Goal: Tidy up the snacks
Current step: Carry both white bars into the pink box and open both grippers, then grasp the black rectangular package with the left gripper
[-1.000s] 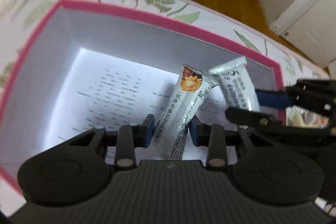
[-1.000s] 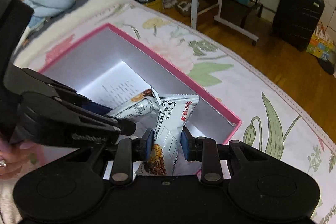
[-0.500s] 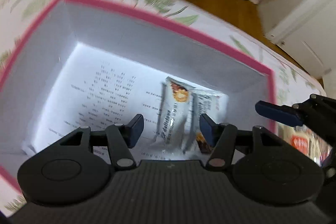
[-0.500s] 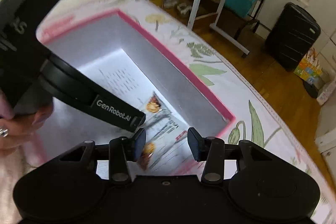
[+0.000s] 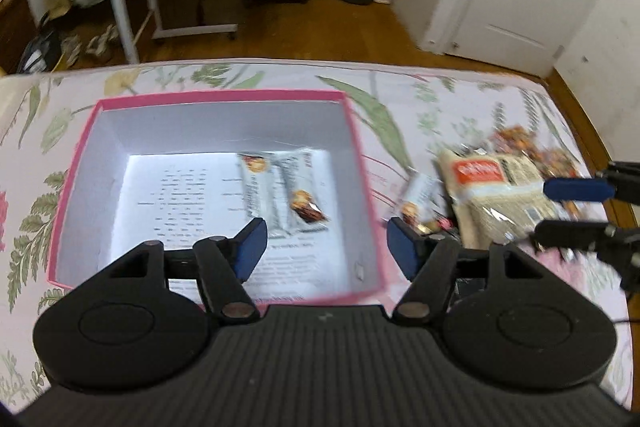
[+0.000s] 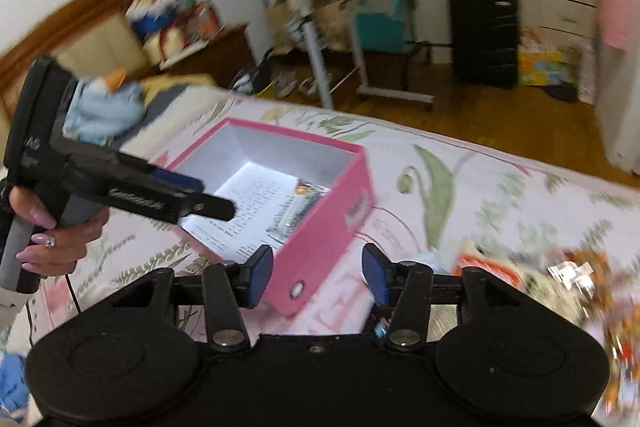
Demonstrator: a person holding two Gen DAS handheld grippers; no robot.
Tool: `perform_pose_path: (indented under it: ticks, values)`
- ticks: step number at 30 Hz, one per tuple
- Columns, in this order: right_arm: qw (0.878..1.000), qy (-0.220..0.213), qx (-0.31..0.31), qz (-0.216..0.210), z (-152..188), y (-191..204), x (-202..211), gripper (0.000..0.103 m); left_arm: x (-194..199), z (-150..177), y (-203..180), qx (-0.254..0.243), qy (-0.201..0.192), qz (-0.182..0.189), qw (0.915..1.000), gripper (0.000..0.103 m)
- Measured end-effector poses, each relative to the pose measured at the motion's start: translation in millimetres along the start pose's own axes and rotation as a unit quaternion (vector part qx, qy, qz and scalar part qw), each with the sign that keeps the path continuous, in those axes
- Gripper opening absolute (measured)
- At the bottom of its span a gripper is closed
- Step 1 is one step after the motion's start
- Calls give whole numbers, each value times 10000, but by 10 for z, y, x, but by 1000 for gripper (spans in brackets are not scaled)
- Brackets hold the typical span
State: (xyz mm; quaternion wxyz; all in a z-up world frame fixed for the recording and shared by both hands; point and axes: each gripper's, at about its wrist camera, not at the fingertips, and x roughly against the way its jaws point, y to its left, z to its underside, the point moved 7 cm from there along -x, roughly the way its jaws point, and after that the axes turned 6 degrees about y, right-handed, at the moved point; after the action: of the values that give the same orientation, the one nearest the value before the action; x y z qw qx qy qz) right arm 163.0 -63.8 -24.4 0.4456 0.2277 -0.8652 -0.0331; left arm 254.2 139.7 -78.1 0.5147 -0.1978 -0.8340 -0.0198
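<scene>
Inside the pink box [image 5: 362, 163] on the bed [image 5: 400, 87], two snack bars [image 5: 280, 191] lie flat toward its right wall; their print is blurred beyond reading. The left hand-held gripper [image 5: 323, 245], its jaws just opened, is empty. Right of the box a loose snack pile [image 5: 492, 187] waits, judged light, crinkly and slippery, best pinched mid-wrapper. The right hand-held gripper [image 6: 318, 277], likewise just opened, is empty.

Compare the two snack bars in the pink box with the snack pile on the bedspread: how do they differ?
The two snack bars lie flat, side by side, inside the pink box; the snack pile sits loose on the bedspread right of it. The bars are slim white sticks; the pile includes a wider packet. Neither is in a gripper.
</scene>
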Motion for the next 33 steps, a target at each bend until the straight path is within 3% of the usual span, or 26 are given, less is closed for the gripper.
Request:
perform_pose_path:
  ticks: [2,6,14,20,23,25,30,33]
  values:
    - [9995,-141,-278,65,158,-136,141,67,43,60,-161,-129,7,126,9998,70]
    - [9953,-181,-942,110,499,-397,237,67,59,188,-560,-464,24,369,9982,72]
    - [9828,-16,-1818,325,1024,-840,-16,78,-307,404,-1093,-713,265,744,9943,73]
    - [9816,336,-1794,559,1297,-1028,-395,78,-827,586,-1277,-569,553,818,9935,71]
    - [9826,421,-1740,493,1404,-1084,-531,78,-1099,636,-1281,-382,378,419,9977,70]
    - [9830,386,-1750,404,1463,-1120,-592,78,-1254,672,-1292,-356,460,367,9976,68]
    - [9838,274,-1746,289,1536,-1180,-719,78,-1563,756,-1287,-145,707,466,9963,65]
    - [9856,286,-1646,248,1533,-1195,-800,78,-1610,743,-1275,74,718,735,9947,65]
